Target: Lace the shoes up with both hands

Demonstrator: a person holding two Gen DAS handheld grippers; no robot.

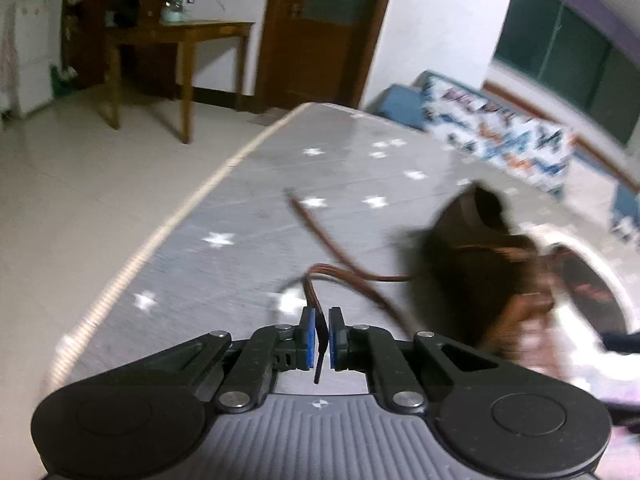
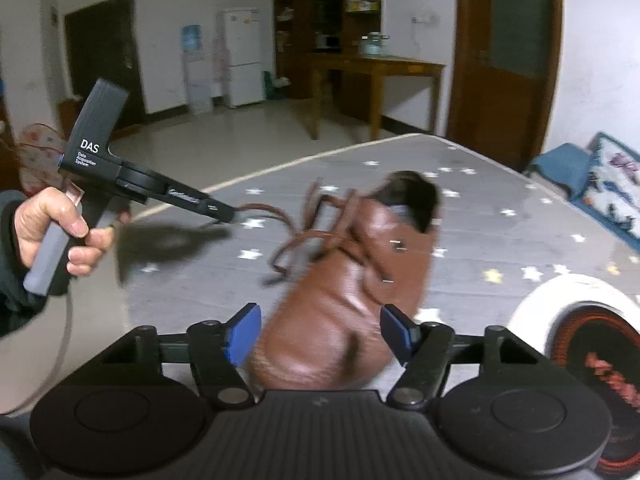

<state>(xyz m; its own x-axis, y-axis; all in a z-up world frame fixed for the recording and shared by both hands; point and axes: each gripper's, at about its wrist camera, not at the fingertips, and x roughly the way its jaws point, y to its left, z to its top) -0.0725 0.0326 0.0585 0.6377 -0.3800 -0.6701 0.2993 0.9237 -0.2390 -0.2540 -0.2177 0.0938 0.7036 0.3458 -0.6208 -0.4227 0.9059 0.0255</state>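
One brown leather shoe (image 2: 348, 280) sits mid-surface on the grey star-print mattress (image 2: 500, 184), blurred, laces (image 2: 304, 240) loose and tangled at its far-side eyelets. Right wrist view only: right gripper (image 2: 322, 334) spread wide, blue pads either side of the toe, gripping nothing; a hand (image 2: 52, 224) holding the other gripper's handle at the mattress's left edge. Left wrist view only: left gripper (image 1: 322, 338) clenched on one brown lace end (image 1: 312, 292), strand running back to the shoe (image 1: 472, 264).
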